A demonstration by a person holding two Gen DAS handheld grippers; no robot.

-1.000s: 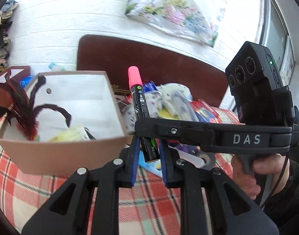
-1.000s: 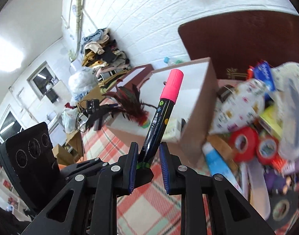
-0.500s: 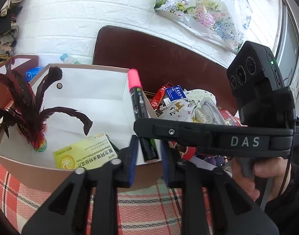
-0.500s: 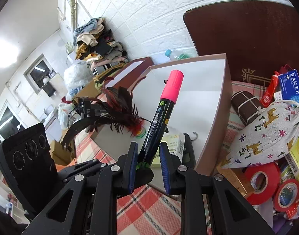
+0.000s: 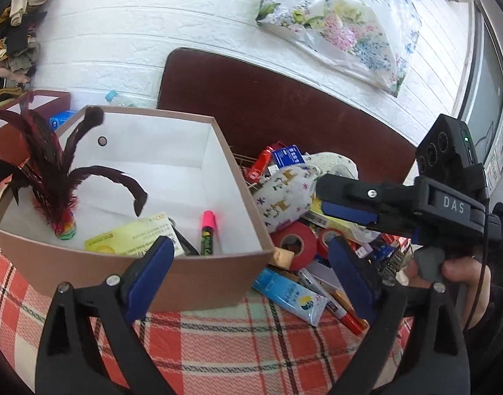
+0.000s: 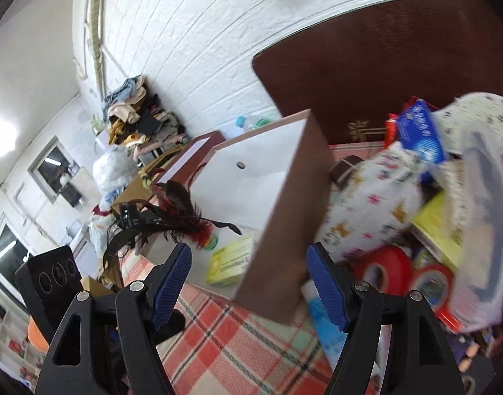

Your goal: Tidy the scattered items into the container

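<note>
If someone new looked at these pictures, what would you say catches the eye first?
Probably the dark red feather shuttlecock standing at the left end of the brown box, with the pink-capped marker lying on the box floor nearby. Right of the box, a jumbled pile draws the eye, especially the red tape roll and the printed cloth pouch.

Plaid tablecloth [image 5: 218,345], cardboard box [image 5: 192,283], scattered clutter [image 5: 304,256]
</note>
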